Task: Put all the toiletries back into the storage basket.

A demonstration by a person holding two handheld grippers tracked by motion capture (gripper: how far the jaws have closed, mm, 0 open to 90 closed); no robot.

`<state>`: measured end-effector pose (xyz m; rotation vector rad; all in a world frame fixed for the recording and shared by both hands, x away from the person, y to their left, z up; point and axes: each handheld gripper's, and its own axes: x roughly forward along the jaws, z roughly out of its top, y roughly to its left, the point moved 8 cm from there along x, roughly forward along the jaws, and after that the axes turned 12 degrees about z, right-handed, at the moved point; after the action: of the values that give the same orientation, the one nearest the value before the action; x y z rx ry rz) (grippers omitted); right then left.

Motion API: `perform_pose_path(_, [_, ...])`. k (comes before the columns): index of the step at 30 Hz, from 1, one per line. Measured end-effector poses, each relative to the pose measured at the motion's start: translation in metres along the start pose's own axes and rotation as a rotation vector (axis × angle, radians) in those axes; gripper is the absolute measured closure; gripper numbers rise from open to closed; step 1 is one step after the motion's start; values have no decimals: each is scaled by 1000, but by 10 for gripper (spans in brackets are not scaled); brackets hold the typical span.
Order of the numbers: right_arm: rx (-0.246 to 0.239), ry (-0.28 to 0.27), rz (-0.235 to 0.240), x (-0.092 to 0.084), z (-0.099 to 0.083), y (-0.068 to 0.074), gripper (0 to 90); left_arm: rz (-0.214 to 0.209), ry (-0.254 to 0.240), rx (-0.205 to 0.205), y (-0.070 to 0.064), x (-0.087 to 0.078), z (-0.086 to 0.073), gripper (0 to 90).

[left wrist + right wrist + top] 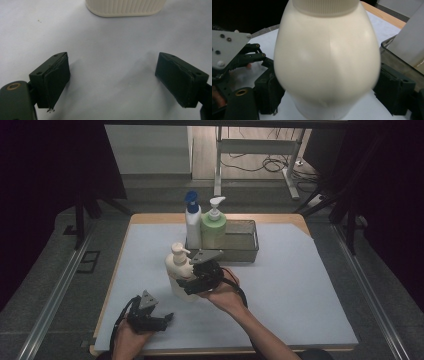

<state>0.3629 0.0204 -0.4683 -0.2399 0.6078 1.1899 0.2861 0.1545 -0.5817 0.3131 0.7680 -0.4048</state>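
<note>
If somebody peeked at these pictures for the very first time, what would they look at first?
Probably the cream pump bottle standing in the middle of the pale mat, with the right gripper around its body. Next come the white bottle with a blue cap and the green pump bottle, standing side by side in the clear tray at the back. The left gripper rests open near the front edge.

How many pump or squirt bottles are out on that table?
3. The blue-capped white bottle and the green pump bottle stand at the left end of the grey bin; the cream pump bottle stands on the mat, between the right gripper jaws.
</note>
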Motion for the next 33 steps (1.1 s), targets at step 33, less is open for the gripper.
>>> perform_pose_path(33, [-18, -1, -10, -6, 13, 7, 369, -2, 0, -1, 0, 0, 0, 123])
